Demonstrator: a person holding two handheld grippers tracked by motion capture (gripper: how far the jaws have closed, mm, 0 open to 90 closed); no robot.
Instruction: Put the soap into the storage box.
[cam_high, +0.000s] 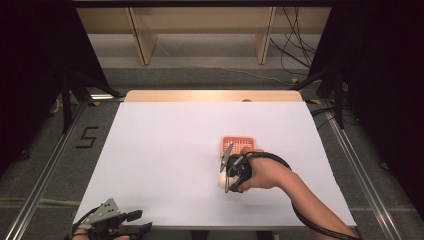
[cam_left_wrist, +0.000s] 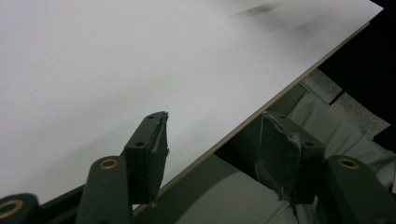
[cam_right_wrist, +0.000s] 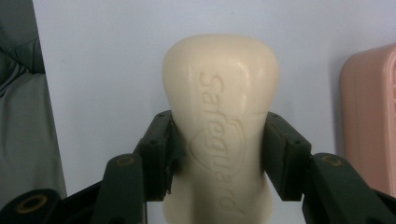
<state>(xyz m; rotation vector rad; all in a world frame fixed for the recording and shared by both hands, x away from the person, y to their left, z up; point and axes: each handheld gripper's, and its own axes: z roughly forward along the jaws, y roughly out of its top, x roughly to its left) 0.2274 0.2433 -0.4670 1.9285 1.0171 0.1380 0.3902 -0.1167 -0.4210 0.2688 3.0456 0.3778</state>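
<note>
A cream soap bar with embossed lettering lies on the white table. My right gripper is shut on it, one pad pressing each long side near the bar's waist. In the high view that gripper points down at the soap bar, just in front of a pink slotted soap dish. The dish's rounded edge sits close beside the bar, apart from it. My left gripper rests at the table's front left corner. Its jaws stand open with nothing between them, straddling the table's edge.
The white table surface ends in a thin front edge. A grey sleeve lies below the edge. Metal floor rails run along both sides. Wooden shelving and loose cables stand behind the table.
</note>
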